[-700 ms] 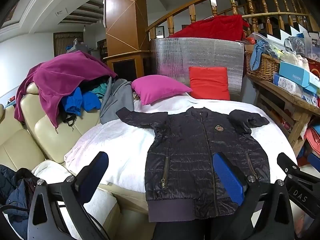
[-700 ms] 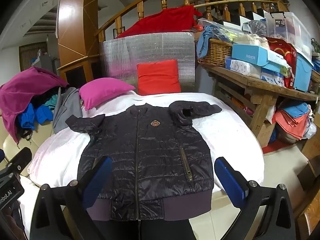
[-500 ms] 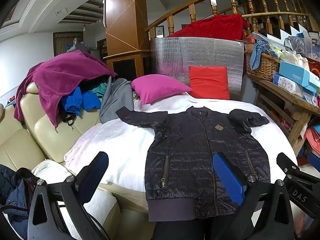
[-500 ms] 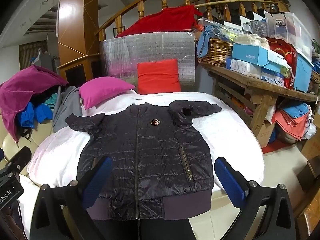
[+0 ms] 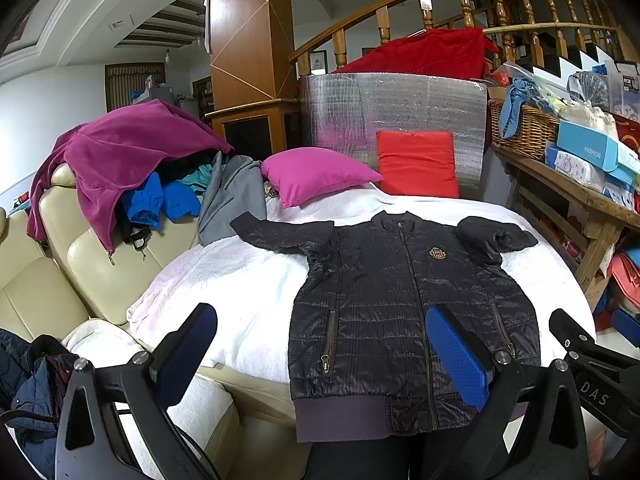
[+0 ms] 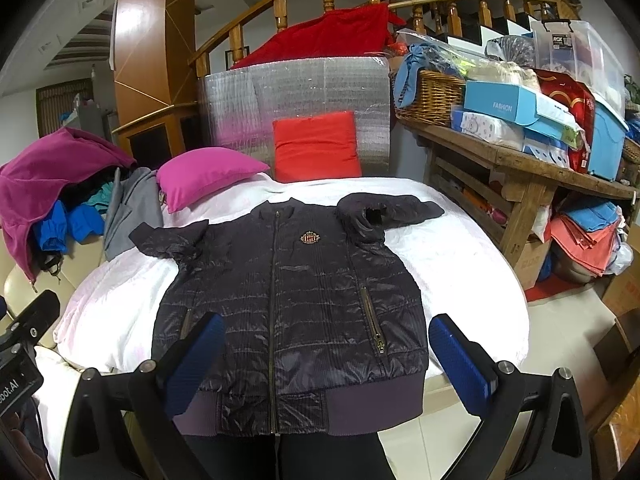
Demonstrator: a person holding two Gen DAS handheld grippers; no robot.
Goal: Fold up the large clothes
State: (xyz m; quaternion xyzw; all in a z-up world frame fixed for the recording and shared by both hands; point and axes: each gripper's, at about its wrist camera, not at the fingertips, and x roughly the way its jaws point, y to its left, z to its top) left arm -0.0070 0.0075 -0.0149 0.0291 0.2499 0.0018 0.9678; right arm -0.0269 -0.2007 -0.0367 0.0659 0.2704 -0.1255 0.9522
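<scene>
A dark quilted jacket (image 5: 404,304) lies flat, zipped, front up on a white-covered bed (image 5: 240,280); its hem hangs over the near edge. One sleeve stretches out to the left, the other is bunched at the right shoulder. It also shows in the right wrist view (image 6: 288,300). My left gripper (image 5: 320,344) is open and empty, held above the near edge over the jacket's left half. My right gripper (image 6: 326,350) is open and empty above the jacket's hem.
A cream sofa (image 5: 80,264) piled with clothes (image 5: 120,160) stands left of the bed. A pink pillow (image 5: 316,174) and a red cushion (image 5: 416,164) lie at the bed's far side. A cluttered wooden bench (image 6: 520,168) stands to the right.
</scene>
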